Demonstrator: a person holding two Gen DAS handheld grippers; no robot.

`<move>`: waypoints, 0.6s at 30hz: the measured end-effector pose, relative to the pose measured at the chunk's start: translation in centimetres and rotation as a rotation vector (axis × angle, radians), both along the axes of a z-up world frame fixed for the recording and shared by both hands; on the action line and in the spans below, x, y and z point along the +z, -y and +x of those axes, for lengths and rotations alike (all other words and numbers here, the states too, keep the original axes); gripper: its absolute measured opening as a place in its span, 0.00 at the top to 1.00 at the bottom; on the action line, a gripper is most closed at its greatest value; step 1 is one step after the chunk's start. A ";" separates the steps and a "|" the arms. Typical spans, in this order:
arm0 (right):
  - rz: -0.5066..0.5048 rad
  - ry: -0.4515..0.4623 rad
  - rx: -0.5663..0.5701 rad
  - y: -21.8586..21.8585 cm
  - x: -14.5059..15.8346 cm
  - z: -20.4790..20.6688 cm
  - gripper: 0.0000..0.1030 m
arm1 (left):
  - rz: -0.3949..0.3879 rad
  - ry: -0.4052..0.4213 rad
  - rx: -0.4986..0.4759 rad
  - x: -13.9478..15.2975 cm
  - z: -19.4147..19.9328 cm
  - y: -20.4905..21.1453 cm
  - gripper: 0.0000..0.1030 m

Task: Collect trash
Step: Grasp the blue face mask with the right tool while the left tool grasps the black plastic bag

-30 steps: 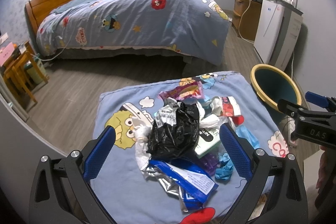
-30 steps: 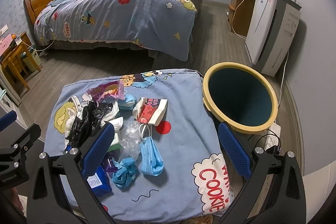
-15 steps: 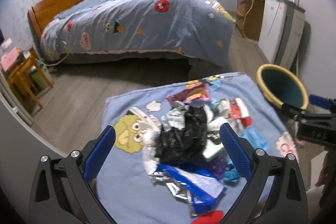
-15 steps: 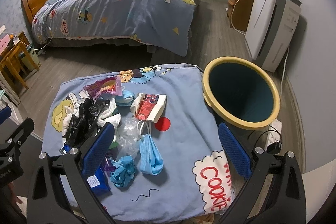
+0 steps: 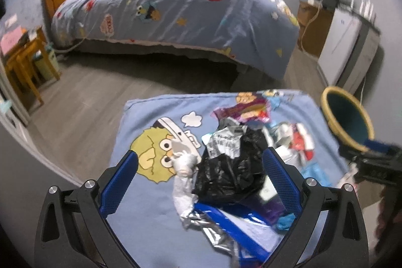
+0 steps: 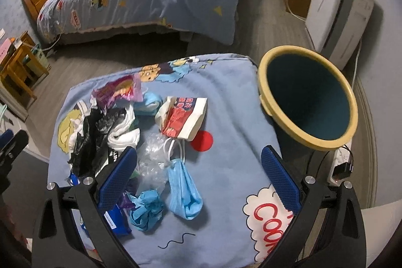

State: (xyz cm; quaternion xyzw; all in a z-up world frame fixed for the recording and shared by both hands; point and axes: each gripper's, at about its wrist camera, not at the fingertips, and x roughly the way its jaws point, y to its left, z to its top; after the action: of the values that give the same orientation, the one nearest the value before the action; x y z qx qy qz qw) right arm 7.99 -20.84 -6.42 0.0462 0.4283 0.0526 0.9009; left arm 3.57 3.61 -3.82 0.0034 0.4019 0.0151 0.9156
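Blue cartoon cloth (image 6: 226,104) covered our table, its near edge cut off. Beside it stood the yellow-rimmed bin (image 6: 309,97). Our trash pile (image 5: 233,167) lay on the cloth, blurry, with bits hidden under the black bag (image 5: 231,167). Our left gripper (image 5: 199,182) and right gripper (image 6: 199,177) both hung spread wide, holding nothing.

A pale blue cartoon-print cloth (image 6: 226,167) with a red dot and red lettering holds a crumpled black plastic bag (image 5: 231,167), a light blue face mask (image 6: 184,195), and a red-and-white wrapper (image 6: 183,119). A dark teal bin with a yellow rim (image 6: 307,97) stands at its right edge.
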 end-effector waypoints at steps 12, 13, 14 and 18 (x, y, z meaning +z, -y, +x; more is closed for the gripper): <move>0.004 -0.220 0.071 -0.3 -5.1 0.7 0.14 | 0.012 -0.080 -0.149 -4.6 1.3 3.6 0.08; 0.021 -0.247 0.079 -0.4 -5.5 0.8 0.19 | 0.026 -0.086 -0.160 -4.9 1.3 3.9 0.09; 0.034 -0.271 0.085 -0.5 -5.9 0.8 0.24 | 0.029 -0.094 -0.174 -5.1 1.4 4.2 0.11; 0.054 -0.342 0.119 -1.3 -6.8 0.7 0.35 | 0.019 -0.140 -0.225 -6.4 1.8 5.2 0.30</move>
State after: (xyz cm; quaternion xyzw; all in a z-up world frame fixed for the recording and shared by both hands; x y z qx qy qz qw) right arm 8.67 -19.56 -13.22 0.0532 0.5754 0.1085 0.8089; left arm 5.40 -1.64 -10.19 0.0581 0.4619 -0.0840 0.8810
